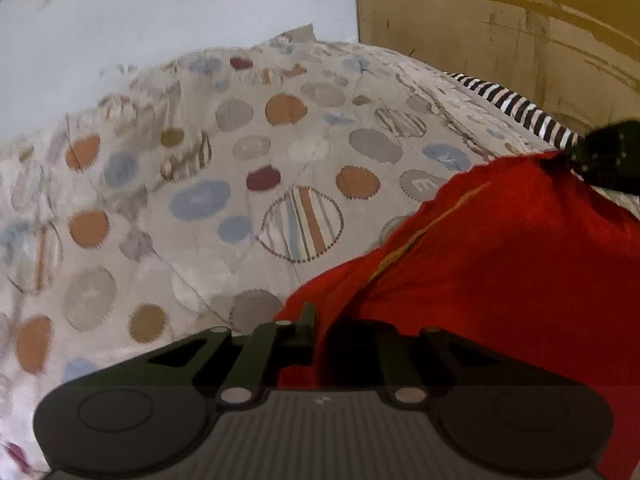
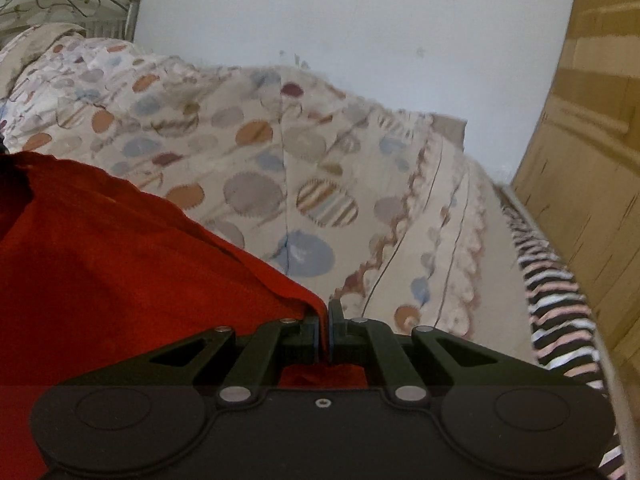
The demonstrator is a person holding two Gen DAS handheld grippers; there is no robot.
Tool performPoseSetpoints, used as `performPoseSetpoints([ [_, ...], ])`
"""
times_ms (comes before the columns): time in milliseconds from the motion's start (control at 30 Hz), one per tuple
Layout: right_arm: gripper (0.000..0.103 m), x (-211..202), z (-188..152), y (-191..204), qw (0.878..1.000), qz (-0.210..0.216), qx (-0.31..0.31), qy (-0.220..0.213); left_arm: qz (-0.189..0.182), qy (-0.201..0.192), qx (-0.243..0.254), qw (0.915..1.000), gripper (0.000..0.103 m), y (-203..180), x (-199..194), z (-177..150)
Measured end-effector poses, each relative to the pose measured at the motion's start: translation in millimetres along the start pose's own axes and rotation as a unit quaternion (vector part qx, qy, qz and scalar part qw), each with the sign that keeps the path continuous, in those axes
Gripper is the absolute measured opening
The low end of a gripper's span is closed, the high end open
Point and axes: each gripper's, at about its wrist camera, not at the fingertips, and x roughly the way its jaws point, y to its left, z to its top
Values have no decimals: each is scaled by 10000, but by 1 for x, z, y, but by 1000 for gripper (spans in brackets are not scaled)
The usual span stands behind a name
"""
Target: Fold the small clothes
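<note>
A red garment (image 1: 500,264) hangs stretched between my two grippers above the bed. In the left wrist view my left gripper (image 1: 320,320) is shut on one corner of it; the cloth drapes over the right finger and hides it. My right gripper shows far right (image 1: 604,156) as a dark shape gripping the other corner. In the right wrist view my right gripper (image 2: 325,316) is shut on the red garment (image 2: 120,260), whose edge is pinched between the fingers and bunches behind them.
The bed is covered by a beige quilt (image 1: 240,184) with coloured dots (image 2: 280,168). A black-and-white striped cloth (image 1: 516,104) lies along the bed's right edge (image 2: 556,300). A wooden wardrobe (image 1: 520,20) stands to the right; a metal headboard (image 2: 80,4) is at far left.
</note>
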Motion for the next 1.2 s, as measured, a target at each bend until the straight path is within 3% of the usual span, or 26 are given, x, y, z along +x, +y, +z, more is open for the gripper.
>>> performPoseSetpoints([
  [133,5,16,-10,-2,9998,63,130,133,-258,-14,-377,9990,27,14,3,-3],
  [233,6,22,-14,-3,9997,77,200,153,-758,-105,-705,9946,30,30,-4,-3],
  [300,6,24,-14,-2,9996,82,190,178,-977,-272,-885,9909,49,37,-15,-6],
  [333,7,25,-15,0,9997,72,151,194,-961,-358,-962,9901,66,40,-20,-8],
  [367,7,26,-16,1,9997,58,103,208,-898,-497,-1049,9892,74,42,-29,-10],
  [433,7,29,-18,5,9998,9,-18,213,-822,-743,-1204,9865,78,46,-44,-15],
  [567,11,32,-22,8,9998,-27,-53,173,-778,-1084,-1533,9791,94,46,-72,-36],
  [733,16,31,-23,4,9999,13,79,133,-669,-1079,-1388,9822,98,11,-90,-66],
  [767,23,29,-22,3,9999,16,120,91,-646,-1051,-1251,9844,98,0,-89,-71],
  [800,43,26,-22,0,9998,5,192,27,-594,-1009,-1069,9874,98,-11,-88,-76],
  [833,60,22,-21,-3,9996,-2,298,-23,-503,-956,-901,9901,97,-20,-86,-80],
  [867,88,17,-22,-8,9989,42,459,-100,-396,-909,-742,9923,93,-28,-84,-82],
  [900,93,10,-23,-12,9978,104,618,-228,-281,-873,-590,9940,92,-36,-81,-84],
  [1000,93,-14,-29,-18,9964,48,738,-422,101,-695,-367,9969,79,-50,-73,-87],
  [1033,93,-23,-32,-18,9961,-10,741,-473,152,-672,-387,9969,63,-51,-72,-88],
  [1067,94,-33,-36,-18,9957,-56,768,-516,171,-646,-467,9967,34,-49,-71,-88],
  [1100,95,-45,-41,-18,9949,-82,823,-569,168,-614,-641,9959,20,-45,-71,-88],
  [1133,96,-56,-47,-17,9939,-97,903,-633,171,-627,-857,9942,12,-40,-73,-89],
  [1200,100,-78,-59,-14,9918,-166,1041,-724,216,-854,-1400,9862,10,-29,-81,-93],
])
